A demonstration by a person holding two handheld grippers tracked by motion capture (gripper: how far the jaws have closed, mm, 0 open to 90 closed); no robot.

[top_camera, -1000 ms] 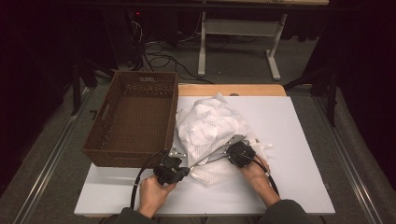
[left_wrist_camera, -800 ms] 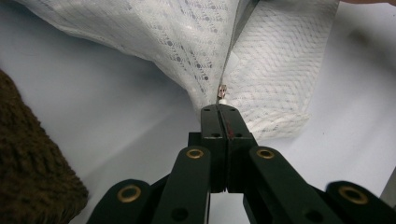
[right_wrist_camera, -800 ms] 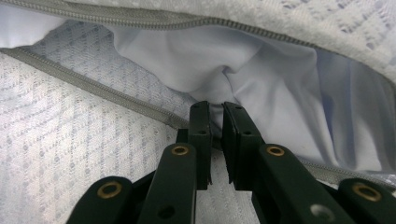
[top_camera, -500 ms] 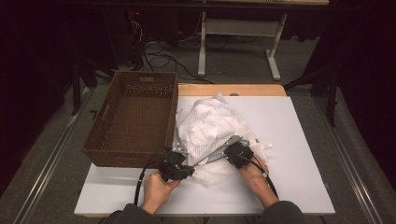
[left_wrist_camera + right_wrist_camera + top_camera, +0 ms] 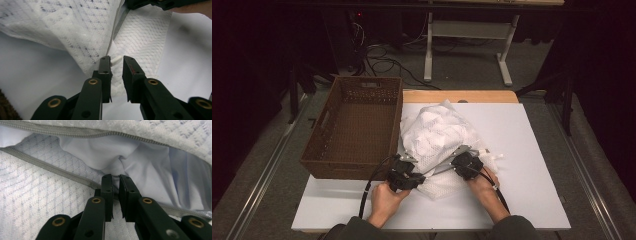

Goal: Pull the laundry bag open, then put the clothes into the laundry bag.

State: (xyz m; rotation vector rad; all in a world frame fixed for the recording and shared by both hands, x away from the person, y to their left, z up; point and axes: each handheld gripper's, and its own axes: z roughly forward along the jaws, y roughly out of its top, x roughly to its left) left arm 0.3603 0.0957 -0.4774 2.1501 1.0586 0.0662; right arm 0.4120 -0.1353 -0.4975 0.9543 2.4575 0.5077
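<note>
Presently, a white mesh laundry bag (image 5: 437,137) with a grey zipper (image 5: 62,171) is catalogued on the white table (image 5: 522,150), beside the brown woven basket (image 5: 354,125). It is judged soft, light and limp, best taken at the zipper edge. The left gripper (image 5: 116,62), its jaws just opened slightly, is seen loosely flanking a white tab (image 5: 116,60). The right gripper (image 5: 114,180) is clamped on white inner cloth (image 5: 140,162).
</note>
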